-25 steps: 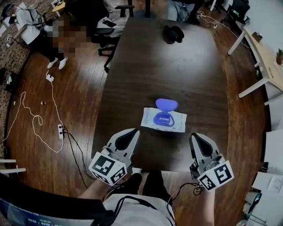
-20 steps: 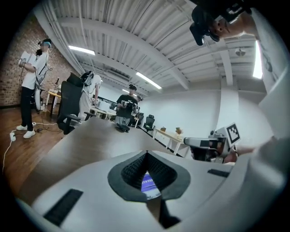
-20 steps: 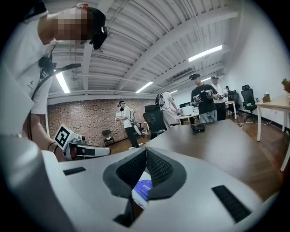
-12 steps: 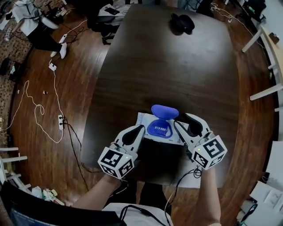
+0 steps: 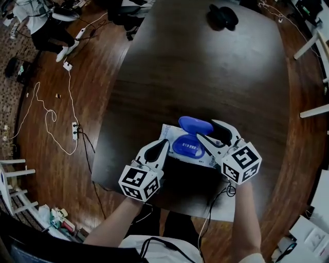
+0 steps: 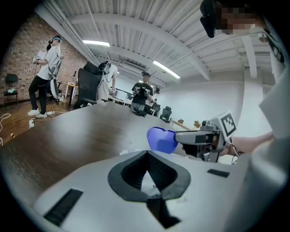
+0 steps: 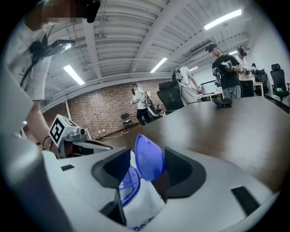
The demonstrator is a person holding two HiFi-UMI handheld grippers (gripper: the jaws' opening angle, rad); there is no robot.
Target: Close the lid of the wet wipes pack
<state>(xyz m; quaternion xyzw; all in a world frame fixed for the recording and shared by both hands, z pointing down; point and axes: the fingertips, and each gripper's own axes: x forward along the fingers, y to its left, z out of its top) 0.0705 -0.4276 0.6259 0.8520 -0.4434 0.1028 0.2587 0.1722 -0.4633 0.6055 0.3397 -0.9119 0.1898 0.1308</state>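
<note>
The right gripper [image 7: 146, 159] has just been opening, and its fingers [image 7: 181, 170] now stand wide with the blue lid [image 5: 195, 125] upright between them, neither pad pressing it. The left gripper [image 6: 147, 153] has its fingers [image 6: 131, 174] brought together at the tips, holding nothing that I can make out. Its tips sit at the left end of the wet wipes pack [image 5: 169, 134], which lies flat on the table [image 5: 205, 67] under and between the two sets of fingers.

The main risk, as I judge it, is the right gripper's inner finger. It hangs on the side the lid must fold toward, over the pack's opening, so a push from the outer finger could trap the lid against it instead of seating it. A pinch on the lid would be worse, since the pack looks light and could lift or skid. If the left tips do not bear down on the pack, a sideways shove may slide it toward them.

Ahead of the fingertips the tabletop is bare, with only a dark object [image 5: 222, 15] at the far end. Behind them there is little room, because the table's near edge runs just under the marker cubes. The two grippers' tips are near each other (only the pack's opening lies between them), so a collision is possible.
</note>
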